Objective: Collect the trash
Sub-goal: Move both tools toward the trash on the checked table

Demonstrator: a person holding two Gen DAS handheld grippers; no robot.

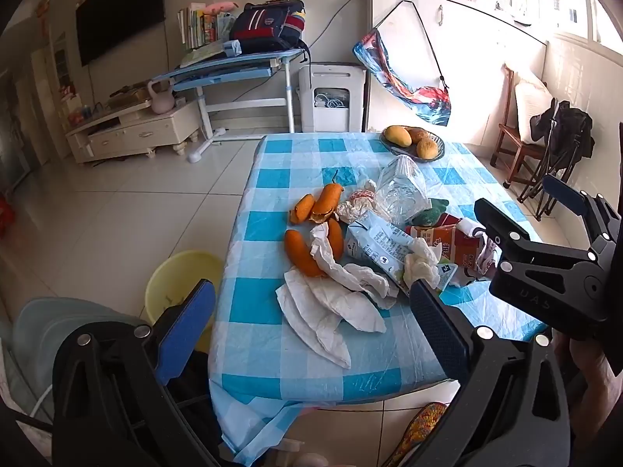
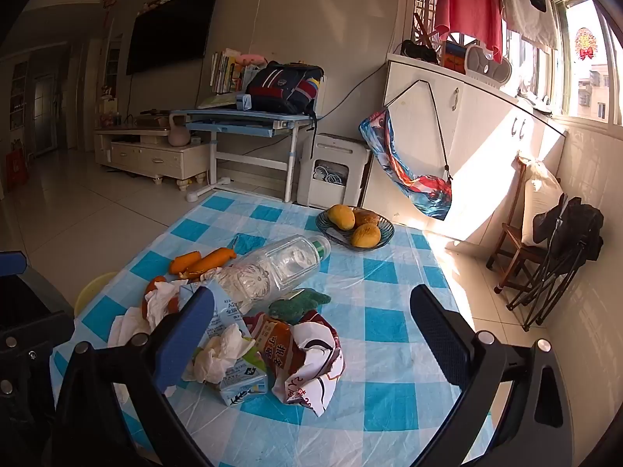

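Both my grippers hang over the checked tabletop [image 2: 393,284] with jaws spread wide and empty: the left gripper [image 1: 311,327] and the right gripper [image 2: 311,330]. The trash sits heaped mid-table: orange peels [image 1: 311,210], crumpled tissues [image 1: 331,295], a milk carton [image 2: 237,373], a plastic bottle [image 2: 272,268] and a crushed wrapper [image 2: 307,354]. A yellow bin [image 1: 175,280] stands on the floor beside it.

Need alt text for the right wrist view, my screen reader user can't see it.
The open right tool hovers over a trash pile on a blue-checked table: a crumpled wrapper, milk carton, tissues and a plastic bottle on its side. Orange peels lie left; a fruit bowl sits behind.
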